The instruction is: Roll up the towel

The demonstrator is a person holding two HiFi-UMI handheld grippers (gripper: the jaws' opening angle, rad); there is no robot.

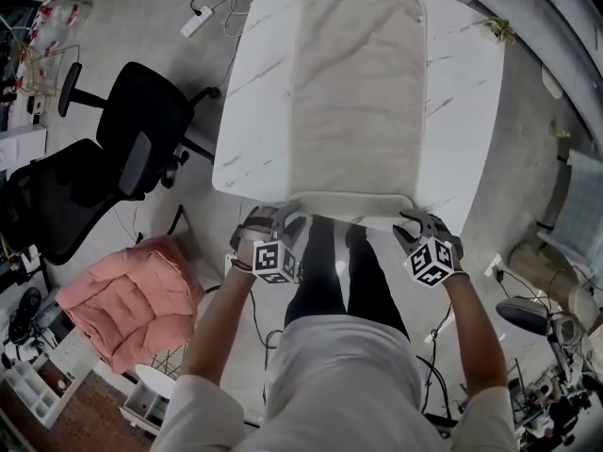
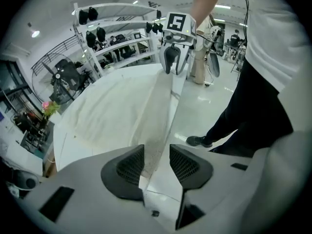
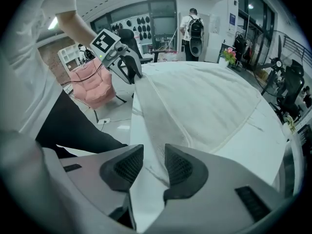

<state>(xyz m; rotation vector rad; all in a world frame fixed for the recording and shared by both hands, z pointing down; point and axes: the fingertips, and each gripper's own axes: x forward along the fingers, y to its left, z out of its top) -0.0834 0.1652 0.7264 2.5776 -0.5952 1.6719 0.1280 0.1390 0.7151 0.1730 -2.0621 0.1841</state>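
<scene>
A pale beige towel (image 1: 358,92) lies flat along the white marble table (image 1: 462,111), its near edge folded over into a narrow strip at the table's front. My left gripper (image 1: 283,217) is at the strip's left corner and my right gripper (image 1: 415,219) at its right corner. In the left gripper view the strip (image 2: 158,126) runs between the left gripper's (image 2: 157,162) jaws, with bare table showing beside one pad. In the right gripper view the towel edge (image 3: 156,130) likewise lies between the right gripper's (image 3: 153,167) jaws, with a gap left. Both grippers are open around the fabric.
Two black office chairs (image 1: 141,130) stand left of the table, with a pink cushioned seat (image 1: 132,304) nearer me. A power strip (image 1: 196,21) and cables lie on the floor at the far left. My legs (image 1: 344,281) are against the table's front edge.
</scene>
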